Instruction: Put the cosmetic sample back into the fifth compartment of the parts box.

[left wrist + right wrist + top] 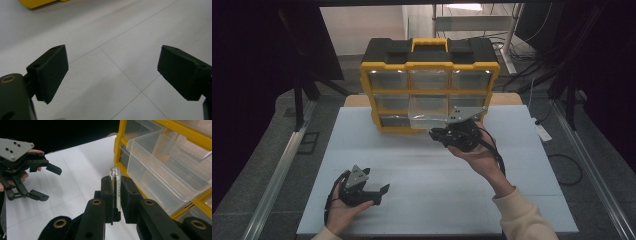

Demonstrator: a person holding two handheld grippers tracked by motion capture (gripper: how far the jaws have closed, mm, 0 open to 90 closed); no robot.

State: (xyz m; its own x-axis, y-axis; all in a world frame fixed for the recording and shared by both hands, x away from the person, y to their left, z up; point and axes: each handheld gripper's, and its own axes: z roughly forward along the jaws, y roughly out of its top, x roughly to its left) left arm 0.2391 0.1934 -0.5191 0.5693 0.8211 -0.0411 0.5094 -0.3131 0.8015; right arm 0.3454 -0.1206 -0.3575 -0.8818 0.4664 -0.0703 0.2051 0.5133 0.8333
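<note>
Your right gripper (117,195) is closed on a small clear tube (115,187), which stands upright between its black jaws with its rounded top poking above them and dark lettering running down its side. In the high view that right gripper (439,134) sits at the front of the storage box, near its lower right corner, with your hand under it and the cable trailing back along your cream sleeve (522,215). Your left gripper (112,75) holds nothing: its jaws stand wide apart over the bare surface, and in the high view the left gripper (379,192) hovers low near the front left of the bench, well apart from the right one. The white bench (422,200) is the biggest thing here, its top crossed by thin seam lines. At its far edge stands the yellow and black storage box (430,65), upright, with a yellow handle (430,44) on top and three rows of clear drawers in its face. One clear drawer (160,170) in the middle column is pulled out towards you. In the right gripper view it juts forward just beside the tube, its open top near the tube's top, though the two are not touching.
</note>
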